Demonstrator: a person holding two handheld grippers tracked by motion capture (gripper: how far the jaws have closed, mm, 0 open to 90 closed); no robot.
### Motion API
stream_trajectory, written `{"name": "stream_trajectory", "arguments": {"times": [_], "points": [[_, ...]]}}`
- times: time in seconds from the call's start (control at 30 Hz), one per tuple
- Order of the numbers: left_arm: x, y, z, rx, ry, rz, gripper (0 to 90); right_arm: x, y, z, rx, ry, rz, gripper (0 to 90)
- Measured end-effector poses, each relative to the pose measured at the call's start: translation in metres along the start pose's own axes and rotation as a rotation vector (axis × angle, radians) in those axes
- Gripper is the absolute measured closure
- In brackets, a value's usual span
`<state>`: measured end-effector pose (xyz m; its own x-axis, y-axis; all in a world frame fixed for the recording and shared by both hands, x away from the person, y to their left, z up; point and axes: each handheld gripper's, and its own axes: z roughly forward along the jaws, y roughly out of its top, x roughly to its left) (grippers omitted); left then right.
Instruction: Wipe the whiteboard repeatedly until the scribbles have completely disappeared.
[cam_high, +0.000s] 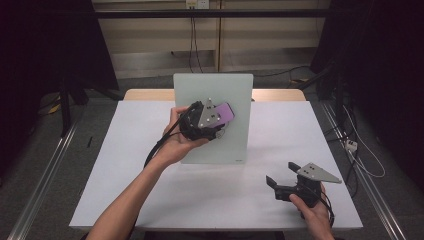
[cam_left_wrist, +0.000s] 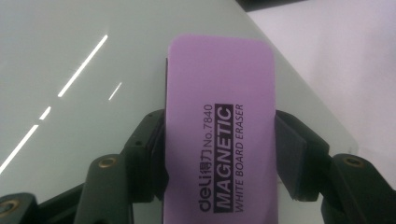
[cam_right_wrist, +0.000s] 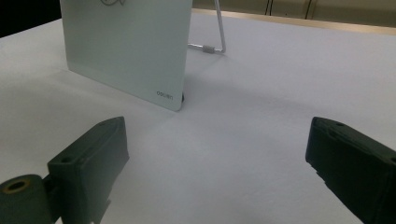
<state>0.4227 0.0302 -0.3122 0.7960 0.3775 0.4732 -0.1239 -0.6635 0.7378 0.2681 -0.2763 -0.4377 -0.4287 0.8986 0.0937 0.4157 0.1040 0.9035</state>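
Note:
A purple magnetic whiteboard eraser (cam_left_wrist: 219, 135) is clamped between the jaws of my left gripper (cam_left_wrist: 219, 154), its printed face toward the camera. In the high view my left gripper (cam_high: 220, 122) holds the eraser (cam_high: 226, 114) against the pale glass whiteboard (cam_high: 235, 95), which stands tilted on the table. The board's surface (cam_left_wrist: 70, 56) lies just behind the eraser. My right gripper (cam_high: 281, 172) rests low at the table's front right, jaws wide apart with nothing between them. From it the board's lower corner (cam_right_wrist: 140, 60) is in sight ahead.
The white table (cam_high: 150, 190) stretches around the board. A metal prop stand (cam_right_wrist: 217, 32) braces the board from behind. Cables trail over the floor to the right (cam_high: 360, 145), and dark curtains hang at both sides.

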Motion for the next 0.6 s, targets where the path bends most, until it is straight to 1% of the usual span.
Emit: {"name": "stream_trajectory", "arguments": {"times": [0.1,0.13,0.17,0.23,0.3,0.37,0.47,0.6], "points": [[0.005,0.002,-0.002,-0.006,0.003,-0.011,40.9,0.0,0.0,0.0,0.001,-0.002,-0.002,5.7],[0.005,0.002,-0.002,-0.006,0.002,-0.007,40.9,0.0,0.0,0.0,0.001,-0.001,-0.004,5.7],[0.004,0.001,-0.002,-0.004,0.011,0.006,40.9,0.0,0.0,0.0,0.0,0.0,-0.002,5.7],[0.002,0.001,-0.001,0.003,0.012,0.006,40.9,0.0,0.0,0.0,0.0,0.0,-0.002,5.7],[-0.003,0.0,0.002,0.005,0.008,0.011,41.0,0.0,0.0,0.0,0.0,-0.003,-0.002,5.7],[-0.008,-0.003,0.004,0.014,0.0,0.027,40.9,0.0,0.0,0.0,0.002,0.0,-0.005,5.7],[-0.016,-0.008,0.008,0.024,-0.018,0.037,41.0,0.0,0.0,0.0,0.002,-0.002,-0.005,5.7],[-0.025,-0.016,0.011,0.034,-0.04,0.036,40.9,0.0,0.0,0.0,0.0,-0.004,-0.001,5.7]]}}
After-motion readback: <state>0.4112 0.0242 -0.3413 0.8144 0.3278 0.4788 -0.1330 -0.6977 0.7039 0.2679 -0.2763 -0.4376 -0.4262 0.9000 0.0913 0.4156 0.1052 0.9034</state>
